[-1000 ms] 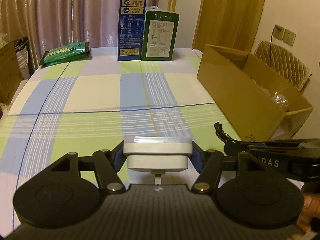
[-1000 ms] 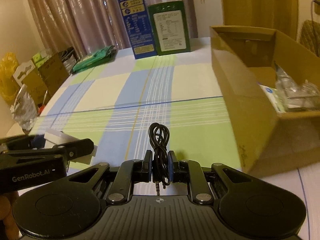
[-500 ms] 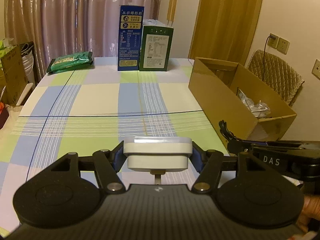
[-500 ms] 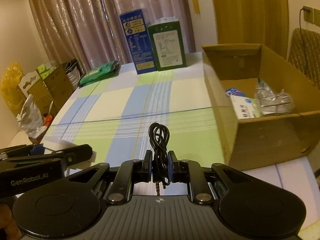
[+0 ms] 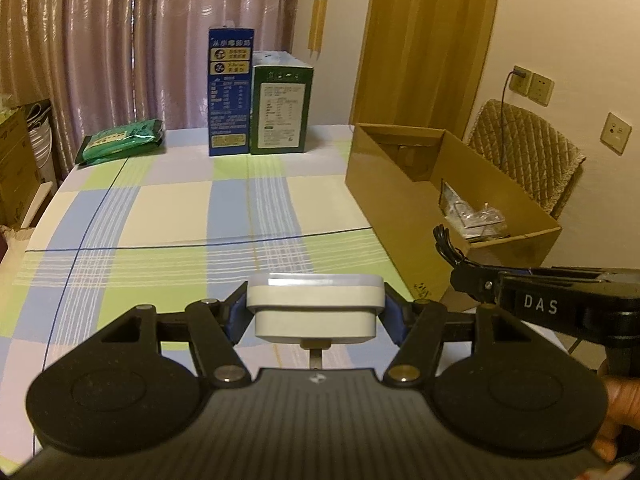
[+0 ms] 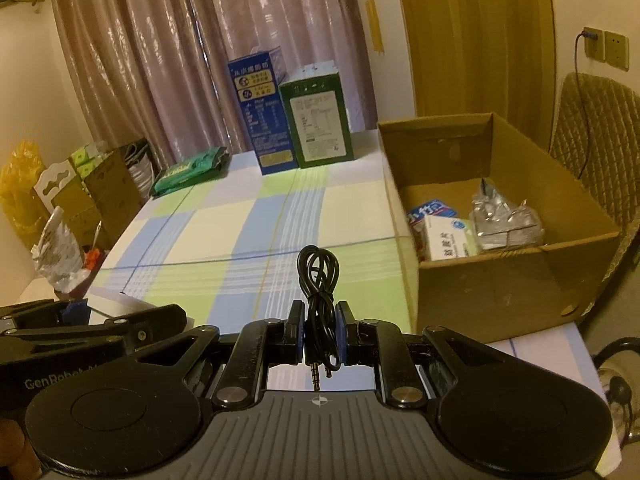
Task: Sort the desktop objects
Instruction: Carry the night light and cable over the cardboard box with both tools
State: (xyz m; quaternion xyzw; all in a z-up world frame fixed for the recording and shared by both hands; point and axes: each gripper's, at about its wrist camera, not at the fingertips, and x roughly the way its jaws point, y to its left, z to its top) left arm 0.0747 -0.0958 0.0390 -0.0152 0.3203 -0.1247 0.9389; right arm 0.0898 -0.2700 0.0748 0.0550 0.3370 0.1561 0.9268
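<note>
My left gripper (image 5: 315,312) is shut on a white plug adapter (image 5: 315,307) and holds it above the near edge of the checked tablecloth (image 5: 192,216). My right gripper (image 6: 319,334) is shut on a coiled black audio cable (image 6: 318,276), held up above the table's near right part; it also shows in the left wrist view (image 5: 472,280). An open cardboard box (image 6: 500,280) stands on the table's right side, ahead and right of both grippers. It holds small packets and a clear plastic bag (image 6: 504,220).
A blue carton (image 5: 231,92) and a green carton (image 5: 282,108) stand upright at the table's far edge. A green packet (image 5: 120,141) lies at the far left corner. A padded chair (image 5: 528,160) stands behind the box. Boxes and bags (image 6: 60,200) sit left of the table.
Both grippers have risen and pulled back from the table with their loads. More of the box's inside now shows. Both grips are unchanged.
</note>
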